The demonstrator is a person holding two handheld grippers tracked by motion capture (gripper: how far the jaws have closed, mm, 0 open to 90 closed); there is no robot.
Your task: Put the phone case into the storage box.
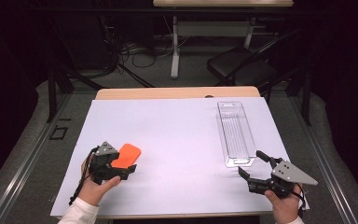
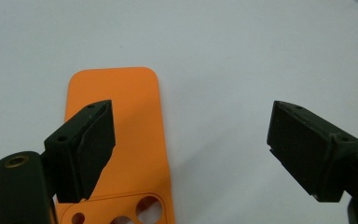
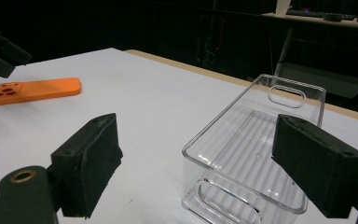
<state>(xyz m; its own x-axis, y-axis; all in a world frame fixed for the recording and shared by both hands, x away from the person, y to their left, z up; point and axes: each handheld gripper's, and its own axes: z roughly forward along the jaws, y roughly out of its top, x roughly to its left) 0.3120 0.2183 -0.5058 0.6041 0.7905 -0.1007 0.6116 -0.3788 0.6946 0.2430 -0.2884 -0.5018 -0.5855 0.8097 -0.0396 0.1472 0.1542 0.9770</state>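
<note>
Two grippers work over a white sheet (image 1: 168, 140) that covers the table. At about eight o'clock on the sheet, the left gripper (image 1: 121, 171) hovers over the near end of an orange phone case (image 1: 127, 155), which lies flat with its camera holes toward the person. In the left gripper view its jaws stand spread wide, one above the orange phone case (image 2: 121, 135) and the other above bare sheet at three o'clock from it; whether either jaw touches the case I cannot tell. Further right, at about three o'clock on the sheet, a clear plastic bin (image 1: 235, 133) lies lengthwise, open side up. At five o'clock, the right gripper (image 1: 253, 163) sits just beside the bin's near end, jaws spread and holding nothing. In the right gripper view, the clear plastic bin (image 3: 256, 154) stands between the jaws, farther off.
</note>
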